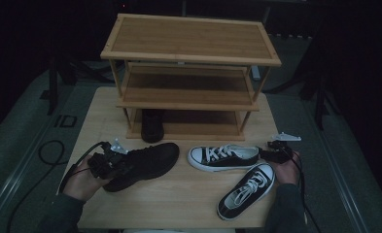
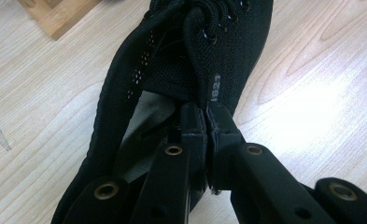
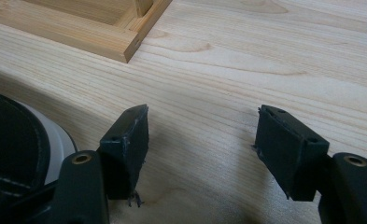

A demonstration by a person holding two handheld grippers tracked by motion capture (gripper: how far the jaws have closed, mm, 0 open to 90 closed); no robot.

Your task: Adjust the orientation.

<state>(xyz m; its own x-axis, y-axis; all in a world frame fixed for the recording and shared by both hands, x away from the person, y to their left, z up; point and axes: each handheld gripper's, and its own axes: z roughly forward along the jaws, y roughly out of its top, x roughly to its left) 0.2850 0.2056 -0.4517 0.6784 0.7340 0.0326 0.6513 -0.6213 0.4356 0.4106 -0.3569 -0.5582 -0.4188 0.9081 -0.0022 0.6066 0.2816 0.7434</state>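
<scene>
A black mesh shoe (image 1: 147, 164) lies on its side on the wooden table (image 1: 179, 199), toe pointing right. My left gripper (image 1: 116, 162) is shut on the shoe's collar. In the left gripper view the pads (image 2: 193, 122) pinch the black fabric rim of the shoe (image 2: 172, 60) beside its tongue. My right gripper (image 1: 266, 154) rests at the table's right edge, just behind the heel of a black-and-white sneaker (image 1: 222, 158). The right gripper (image 3: 202, 135) is open with bare wood between its jaws, and the sneaker's heel (image 3: 17, 144) sits to their left.
A second black-and-white sneaker (image 1: 247, 190) lies at the front right, toe toward me. A three-tier bamboo shoe rack (image 1: 188, 39) stands at the back of the table, with another black shoe (image 1: 152, 125) on its bottom shelf. The rack's base (image 3: 102, 37) is close ahead of the right gripper.
</scene>
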